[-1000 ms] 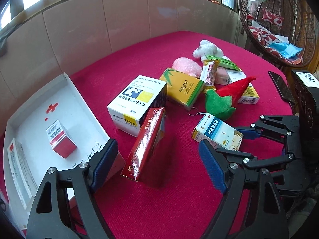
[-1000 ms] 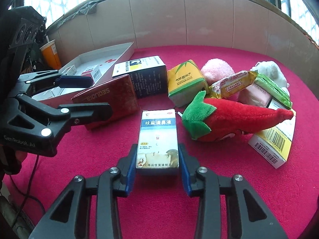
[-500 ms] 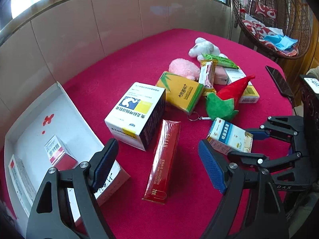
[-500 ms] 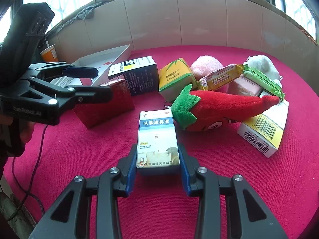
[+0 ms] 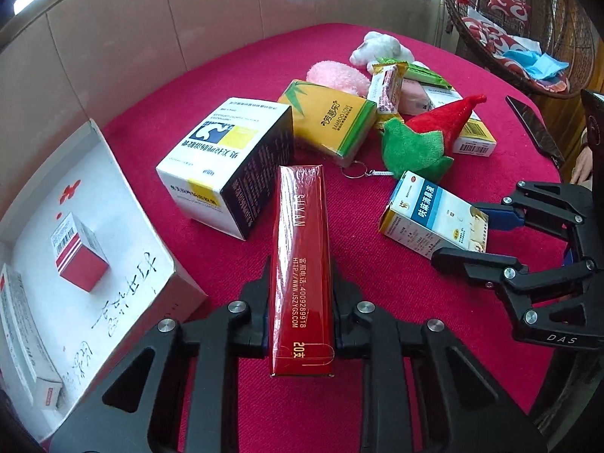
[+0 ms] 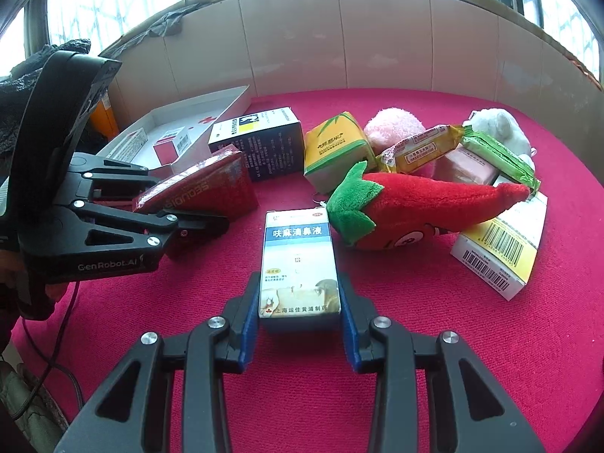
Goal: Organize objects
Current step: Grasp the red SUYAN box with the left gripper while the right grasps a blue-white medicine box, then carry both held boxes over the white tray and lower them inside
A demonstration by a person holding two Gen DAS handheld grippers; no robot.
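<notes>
My left gripper [image 5: 302,304] is shut on a long red box [image 5: 301,260], held on its narrow edge over the red table; it also shows in the right wrist view [image 6: 196,192]. My right gripper [image 6: 300,304] is shut on a blue-and-white nose-drop box [image 6: 298,260], seen from the left wrist view too [image 5: 434,215]. A white first-aid tray [image 5: 124,204] lies at the left with a small red-and-white box [image 5: 77,255] and a flat white box [image 5: 26,336] inside.
On the red tablecloth [image 6: 453,358]: a large white-and-navy box [image 5: 226,162], yellow bamboo tissue pack [image 5: 332,119], plush chili [image 6: 426,205], pink plush [image 6: 392,126], white plush [image 6: 498,128], snack packets [image 6: 419,151], yellow-and-white barcode box [image 6: 502,253]. A phone [image 5: 534,132] lies far right.
My left gripper has closed on the long red box, which lay between its open fingers before. My right gripper keeps hold of the nose-drop box, lifted slightly.
</notes>
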